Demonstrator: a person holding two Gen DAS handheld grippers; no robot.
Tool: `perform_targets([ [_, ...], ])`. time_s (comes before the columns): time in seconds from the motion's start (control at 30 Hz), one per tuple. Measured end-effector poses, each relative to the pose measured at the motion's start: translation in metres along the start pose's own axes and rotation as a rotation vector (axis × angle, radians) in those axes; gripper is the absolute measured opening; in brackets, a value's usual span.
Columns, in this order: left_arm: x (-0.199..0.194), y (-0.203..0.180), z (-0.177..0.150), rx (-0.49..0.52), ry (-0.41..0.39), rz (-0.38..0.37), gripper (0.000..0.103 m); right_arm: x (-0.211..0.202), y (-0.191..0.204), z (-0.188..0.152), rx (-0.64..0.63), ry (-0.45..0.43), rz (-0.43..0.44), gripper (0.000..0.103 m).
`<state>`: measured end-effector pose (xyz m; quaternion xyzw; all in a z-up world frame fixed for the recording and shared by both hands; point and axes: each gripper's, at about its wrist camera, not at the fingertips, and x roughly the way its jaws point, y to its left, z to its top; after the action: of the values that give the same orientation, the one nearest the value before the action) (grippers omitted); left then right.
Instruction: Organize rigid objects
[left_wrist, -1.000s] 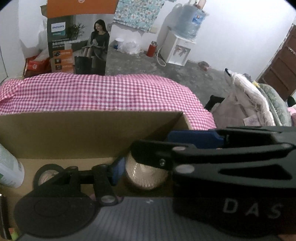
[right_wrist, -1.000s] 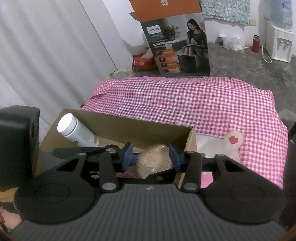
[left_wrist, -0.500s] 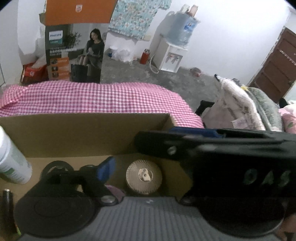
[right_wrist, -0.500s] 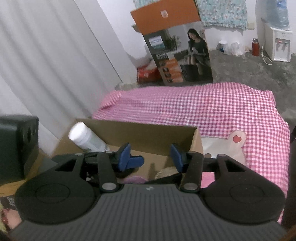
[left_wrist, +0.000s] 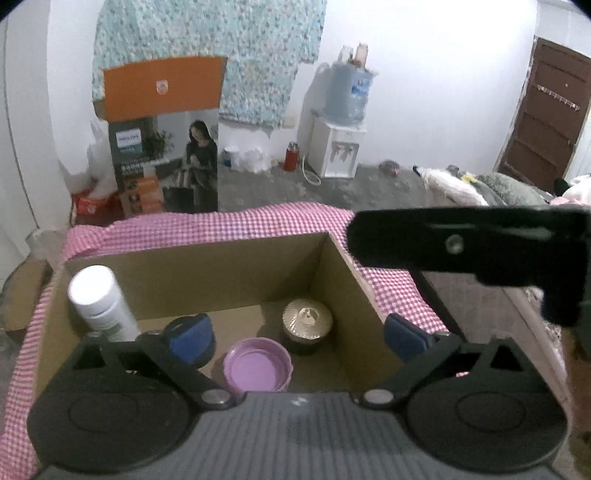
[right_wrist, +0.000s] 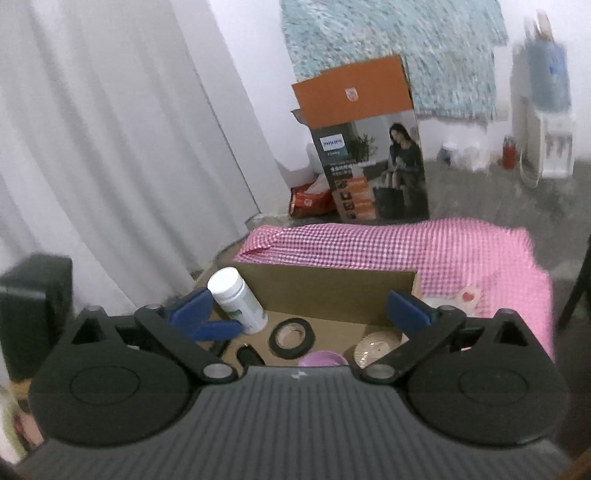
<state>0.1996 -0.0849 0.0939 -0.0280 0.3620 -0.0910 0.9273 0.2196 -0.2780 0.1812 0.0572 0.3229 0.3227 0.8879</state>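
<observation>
An open cardboard box (left_wrist: 192, 254) (right_wrist: 325, 284) stands on a pink checked cloth. Inside it are a white bottle (left_wrist: 96, 299) (right_wrist: 238, 299), a purple lid (left_wrist: 257, 371) (right_wrist: 321, 359), a black tape roll (right_wrist: 291, 336) and a gold-lidded jar (left_wrist: 307, 321) (right_wrist: 376, 349) in the right corner. My left gripper (left_wrist: 295, 336) hovers above the box, jaws opening wide, nothing between them. My right gripper (right_wrist: 300, 310) does the same, its jaws opening and empty. Its black body (left_wrist: 461, 247) crosses the left wrist view at the right.
The pink checked cloth (right_wrist: 406, 247) covers the table beyond the box. A tall printed carton (left_wrist: 166, 162) stands behind it, a water dispenser (left_wrist: 340, 147) farther back. White curtains (right_wrist: 110, 147) hang at the left, a pile of clothes (left_wrist: 480, 184) lies at the right.
Both grippers let go of the gold-lidded jar, opened wide and drew up and back from the box. The jar now rests in the box's right corner.
</observation>
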Motion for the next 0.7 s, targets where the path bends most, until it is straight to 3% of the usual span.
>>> perform_targets([
  [0.27,-0.037,0.008,-0.011,-0.001,-0.036,0.027,0.101,-0.038,0.055,0.001,-0.176,-0.063,-0.132,0.102],
  [0.43,-0.054,0.023,-0.018,-0.011,-0.057,0.036,0.102,-0.048,0.089,-0.003,-0.299,-0.086,-0.29,0.102],
  [0.7,-0.067,0.04,-0.026,-0.025,-0.074,0.061,0.102,-0.061,0.118,-0.001,-0.344,-0.124,-0.37,0.102],
])
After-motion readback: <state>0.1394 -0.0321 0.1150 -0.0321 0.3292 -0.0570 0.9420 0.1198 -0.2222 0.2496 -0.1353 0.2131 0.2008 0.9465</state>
